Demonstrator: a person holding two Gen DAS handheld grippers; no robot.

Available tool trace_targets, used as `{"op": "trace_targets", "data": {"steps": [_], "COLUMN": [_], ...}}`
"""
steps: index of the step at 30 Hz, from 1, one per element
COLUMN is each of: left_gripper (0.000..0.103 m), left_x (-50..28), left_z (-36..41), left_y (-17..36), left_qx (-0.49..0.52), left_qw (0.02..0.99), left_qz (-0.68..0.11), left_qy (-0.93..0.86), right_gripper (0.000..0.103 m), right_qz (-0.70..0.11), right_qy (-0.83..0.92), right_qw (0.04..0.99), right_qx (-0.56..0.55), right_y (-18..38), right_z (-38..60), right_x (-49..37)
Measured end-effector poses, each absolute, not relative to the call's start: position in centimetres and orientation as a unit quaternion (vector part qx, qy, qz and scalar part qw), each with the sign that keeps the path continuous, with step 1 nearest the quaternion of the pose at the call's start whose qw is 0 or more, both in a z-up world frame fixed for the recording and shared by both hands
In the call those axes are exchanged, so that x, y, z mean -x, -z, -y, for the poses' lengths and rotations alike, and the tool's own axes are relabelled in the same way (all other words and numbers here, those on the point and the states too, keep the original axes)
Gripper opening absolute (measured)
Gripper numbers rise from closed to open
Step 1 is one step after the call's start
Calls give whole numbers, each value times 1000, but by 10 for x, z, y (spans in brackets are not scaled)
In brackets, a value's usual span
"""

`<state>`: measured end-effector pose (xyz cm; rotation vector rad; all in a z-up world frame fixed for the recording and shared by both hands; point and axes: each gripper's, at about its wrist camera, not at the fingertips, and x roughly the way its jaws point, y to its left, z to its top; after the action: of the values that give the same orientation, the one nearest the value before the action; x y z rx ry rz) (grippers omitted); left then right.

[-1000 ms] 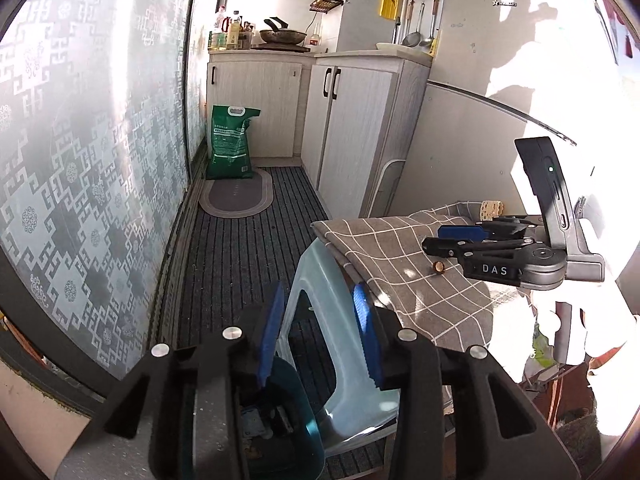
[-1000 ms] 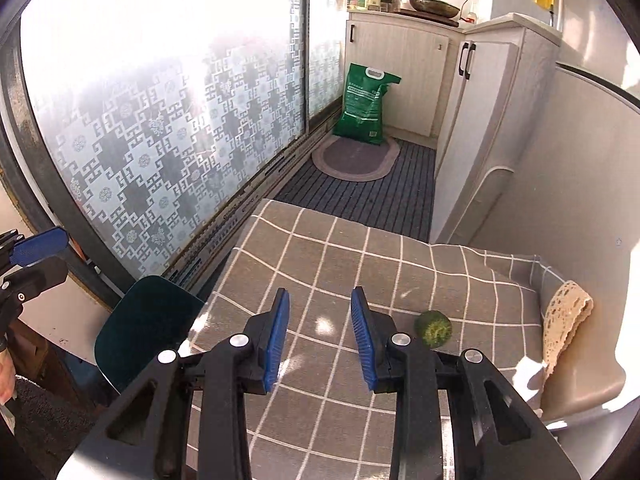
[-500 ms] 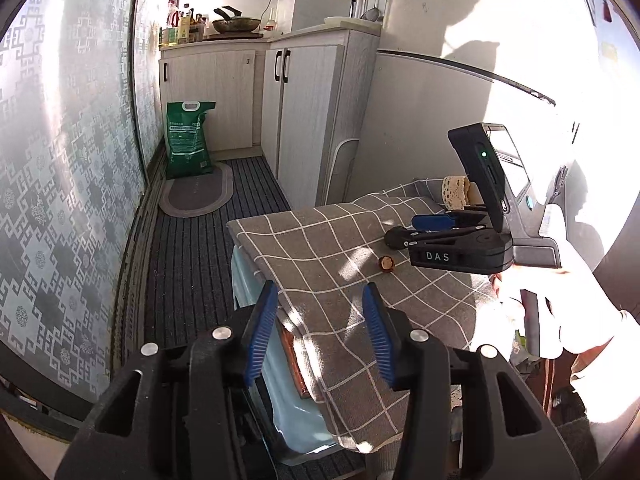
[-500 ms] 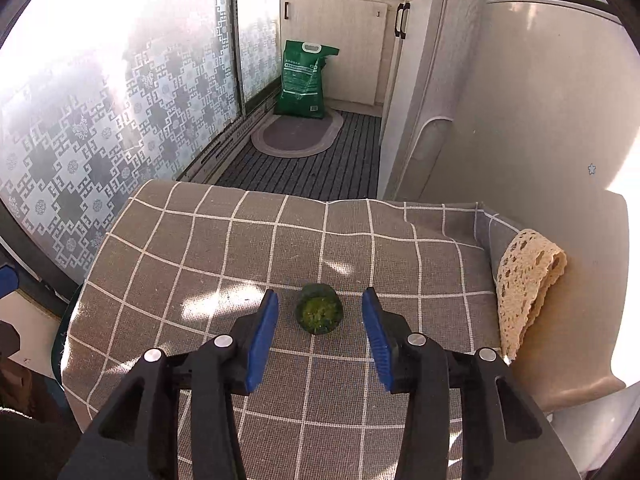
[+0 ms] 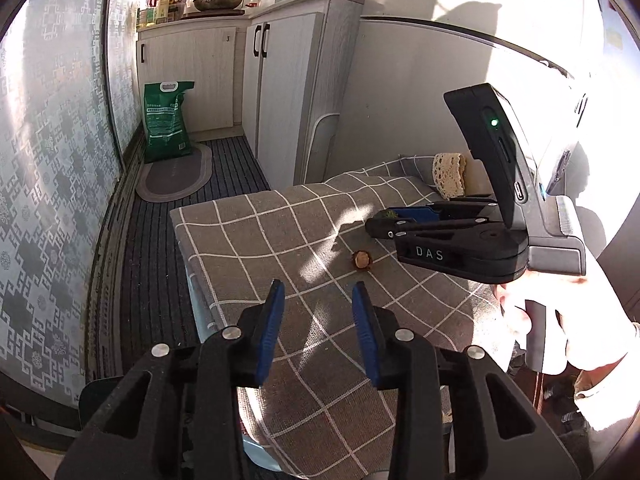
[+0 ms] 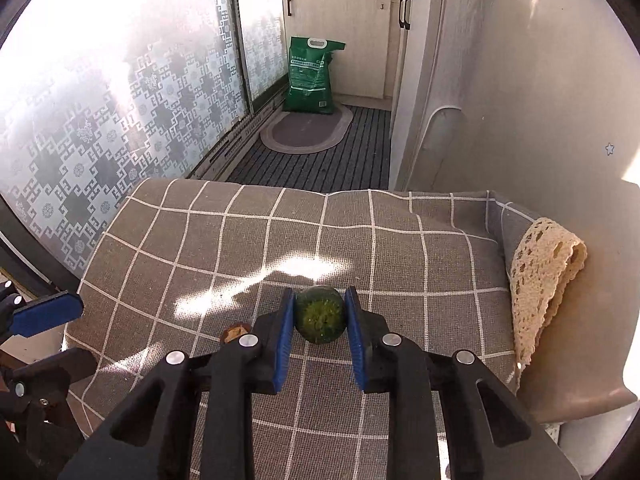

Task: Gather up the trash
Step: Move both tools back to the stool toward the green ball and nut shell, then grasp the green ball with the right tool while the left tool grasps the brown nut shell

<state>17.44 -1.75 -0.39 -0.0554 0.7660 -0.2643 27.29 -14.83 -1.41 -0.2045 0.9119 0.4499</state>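
A round green fruit scrap (image 6: pixel 320 314) lies on the grey checked tablecloth (image 6: pixel 360 236). My right gripper (image 6: pixel 319 308) sits around it, a blue pad against each side, low on the cloth. A small brown nut-like scrap (image 5: pixel 361 259) lies on the cloth, ahead of my left gripper (image 5: pixel 318 298), which is open, empty and above the cloth's near part. The scrap also peeks out left of the right gripper (image 6: pixel 235 331). The right gripper shows in the left wrist view (image 5: pixel 404 220).
A cream lace cloth (image 6: pixel 540 280) hangs at the table's right end against a white appliance (image 6: pixel 540 100). A green bag (image 5: pixel 166 120) and an oval mat (image 5: pixel 176 174) are on the dark floor by white cabinets (image 5: pixel 280 92). A patterned glass wall (image 6: pixel 100 120) runs along the left.
My right gripper moved forward and down and narrowed around the green scrap. My left gripper swung right from the stool and floor to above the cloth, nearer the brown scrap.
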Motion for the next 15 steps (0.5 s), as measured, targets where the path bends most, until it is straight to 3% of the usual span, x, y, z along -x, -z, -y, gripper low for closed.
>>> {"op": "trace_targets", "data": {"steps": [15], "left_gripper": [38], "left_x": [-222], "left_z": [70], "left_y": [35], "left_qx": [18], "left_qw": [906], "left_qz": [-402], "left_qy": [128], "right_gripper": [25], "right_qz": [-418], "right_qy": [-231], "right_qw": [875], "right_qx": [86], "right_y": [-7], "right_z": [208], "right_x": [-242]}}
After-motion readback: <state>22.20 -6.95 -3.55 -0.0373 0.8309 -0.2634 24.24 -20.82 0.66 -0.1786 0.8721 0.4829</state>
